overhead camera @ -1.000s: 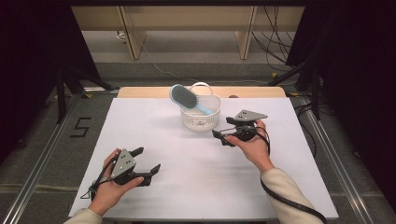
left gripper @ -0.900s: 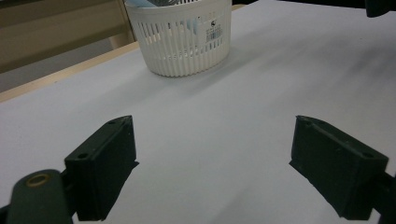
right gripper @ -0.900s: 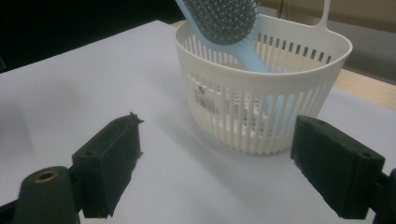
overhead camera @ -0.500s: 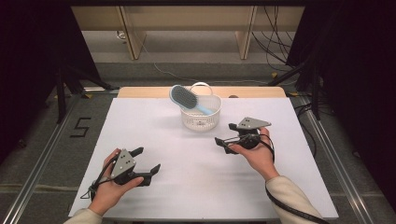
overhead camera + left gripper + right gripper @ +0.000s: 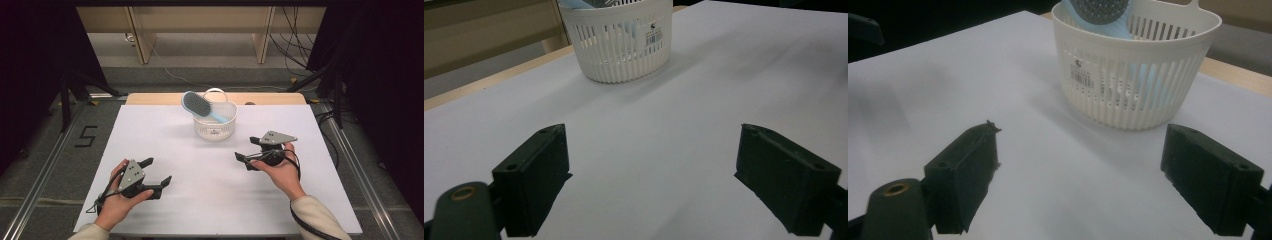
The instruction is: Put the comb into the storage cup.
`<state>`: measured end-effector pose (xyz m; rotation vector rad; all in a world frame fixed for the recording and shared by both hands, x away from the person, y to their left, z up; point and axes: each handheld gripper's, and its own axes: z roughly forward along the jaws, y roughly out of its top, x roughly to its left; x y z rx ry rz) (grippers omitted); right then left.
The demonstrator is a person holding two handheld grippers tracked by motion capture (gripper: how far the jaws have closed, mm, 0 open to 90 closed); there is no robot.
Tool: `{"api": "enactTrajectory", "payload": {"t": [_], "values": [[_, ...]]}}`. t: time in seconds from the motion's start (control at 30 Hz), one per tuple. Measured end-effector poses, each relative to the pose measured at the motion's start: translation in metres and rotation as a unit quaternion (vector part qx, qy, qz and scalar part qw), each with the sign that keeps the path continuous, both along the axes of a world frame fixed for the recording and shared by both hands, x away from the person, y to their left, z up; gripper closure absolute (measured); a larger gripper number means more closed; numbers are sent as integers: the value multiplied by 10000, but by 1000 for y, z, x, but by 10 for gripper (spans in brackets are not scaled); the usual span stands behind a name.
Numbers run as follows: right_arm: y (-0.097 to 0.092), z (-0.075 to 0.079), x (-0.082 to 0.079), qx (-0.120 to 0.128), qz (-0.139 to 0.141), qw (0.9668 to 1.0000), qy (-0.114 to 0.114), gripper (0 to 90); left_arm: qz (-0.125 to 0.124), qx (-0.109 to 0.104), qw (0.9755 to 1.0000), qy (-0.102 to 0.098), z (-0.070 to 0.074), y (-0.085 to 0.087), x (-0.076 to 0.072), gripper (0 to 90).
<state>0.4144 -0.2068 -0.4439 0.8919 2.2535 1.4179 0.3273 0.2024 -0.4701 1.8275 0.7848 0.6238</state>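
Observation:
A white slatted basket (image 5: pixel 215 120) stands at the back middle of the white table (image 5: pixel 160 130). A light blue hairbrush (image 5: pixel 196 104) with a dark bristle pad leans out of it to the left. My left gripper (image 5: pixel 159 170) rests near the front left, open and holding nothing. My right gripper (image 5: pixel 246 149) is held a little in front and to the right of the basket, open with nothing in it. The left gripper view has the basket (image 5: pixel 624 45) far beyond the spread jaws (image 5: pixel 654 170). In the right gripper view the basket (image 5: pixel 1133 75) and brush (image 5: pixel 1100 10) are close ahead of the open jaws (image 5: pixel 1080 175).
A wooden strip (image 5: pixel 155 98) runs along the table's back edge. Metal rails (image 5: pixel 45 165) flank the table on both sides, and a "5" (image 5: pixel 86 136) is marked on the floor at left. Cables (image 5: pixel 295 55) lie at the back right.
My right gripper has drawn back from the basket, toward the person and slightly right. The left gripper has stayed put.

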Motion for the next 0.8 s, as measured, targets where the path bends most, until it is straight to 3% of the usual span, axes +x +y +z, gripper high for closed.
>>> {"api": "enactTrajectory", "payload": {"t": [0.8], "values": [[-41, -12, -27, -90, -166, 9998, 65, 159, 17, 5, 10000, 16, 0, 1, 0, 132]]}}
